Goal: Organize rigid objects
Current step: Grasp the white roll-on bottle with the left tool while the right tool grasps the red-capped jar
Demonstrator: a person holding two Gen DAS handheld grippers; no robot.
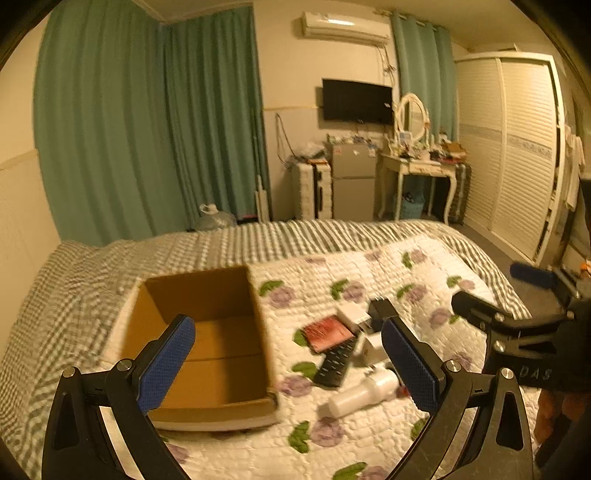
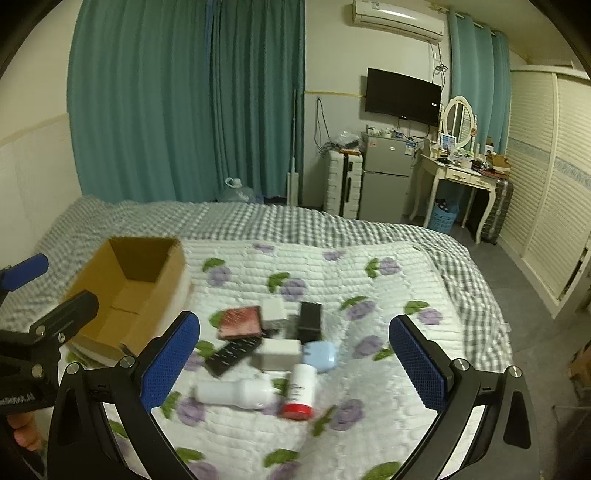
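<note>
Right now my left gripper (image 1: 288, 363) hangs with its jaws spread wide and nothing between them, above the near edge of the cardboard box (image 1: 207, 347); my right gripper (image 2: 295, 363) is likewise spread and empty over the pile of small things. Nearest to me in the right wrist view lie a white bottle (image 2: 234, 394) on its side and, just to its right, a white tube with a red cap (image 2: 300, 391); its label print is too blurred for me to read. Behind them sit a pale blue case (image 2: 320, 355), a white block (image 2: 277, 354) and a black remote (image 2: 233, 352), close together and partly overlapping. Farther still are a reddish-pink flat box (image 2: 240, 322), a small white cube (image 2: 274, 312) and an upright black box (image 2: 309, 320). All rest on the floral quilt (image 2: 369, 295), to the right of the open, empty box. On the other gripper's body I read only "DAS" in the left wrist view. Beyond the bed stand a small fridge (image 2: 384, 177), a white suitcase (image 2: 341, 184), a dressing table with an oval mirror (image 2: 460, 118), a wall television (image 2: 402, 96), an air conditioner (image 2: 397, 18), teal curtains (image 2: 166, 99) and a louvred wardrobe (image 2: 546, 184) at far right.
</note>
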